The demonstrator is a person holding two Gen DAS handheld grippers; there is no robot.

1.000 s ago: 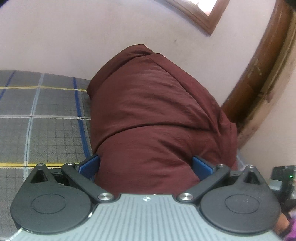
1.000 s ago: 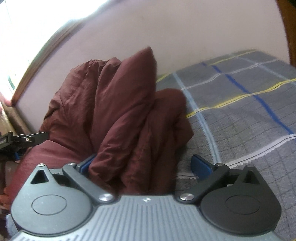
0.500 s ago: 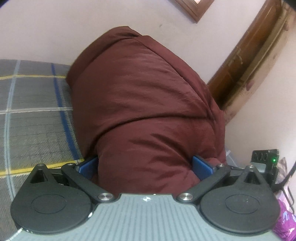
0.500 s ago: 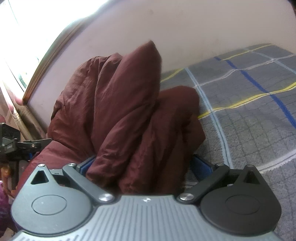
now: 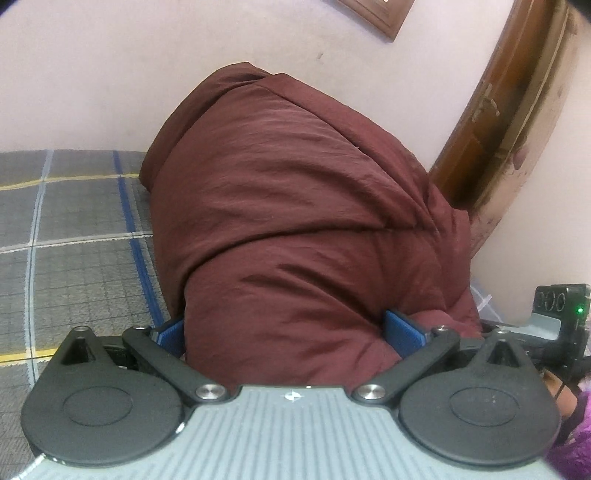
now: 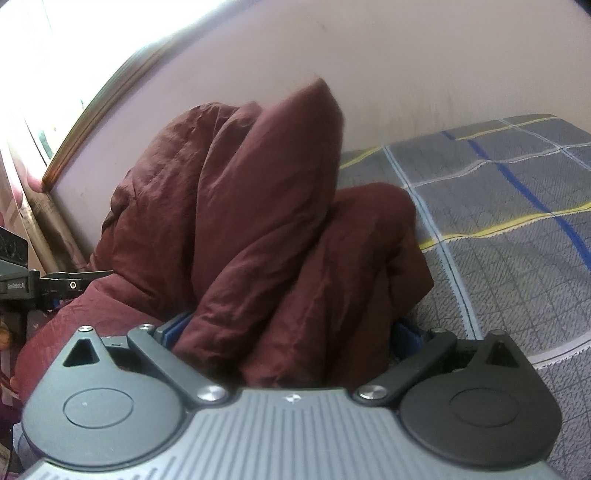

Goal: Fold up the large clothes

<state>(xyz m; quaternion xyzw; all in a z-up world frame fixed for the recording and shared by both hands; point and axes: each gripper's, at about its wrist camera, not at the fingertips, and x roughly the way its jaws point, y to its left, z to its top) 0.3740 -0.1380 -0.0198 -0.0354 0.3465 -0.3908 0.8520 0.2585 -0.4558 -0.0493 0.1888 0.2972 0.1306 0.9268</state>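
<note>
Maroon quilted garment (image 5: 306,229), bulky and padded: held bunched above a bed (image 5: 74,236) covered in grey checked fabric with blue, yellow and white lines, close to a pale wall (image 5: 110,74).

Left gripper (image 5: 284,332): blue fingers (image 5: 400,332) are set wide, a thick roll of the cloth pinched between them. Right gripper (image 6: 288,332): fingers likewise spread around several gathered folds (image 6: 280,266), which are clamped.

Change noted: compared with a second ago, the mass is raised higher and drawn nearer both cameras, and one flap stands more upright in the right wrist view. This is judged to be a lift-and-carry phase of a fold, with the laying-down not yet done.

Surroundings: wooden door frame (image 5: 491,122) at the right of the left view; picture frame corner (image 5: 373,14) on the wall; bright window (image 6: 55,55) in the right view. The left device is seen from the right view at the far left edge.

Obstructions: none on the bed are seen; the wall close behind may be judged to limit spreading room.
</note>
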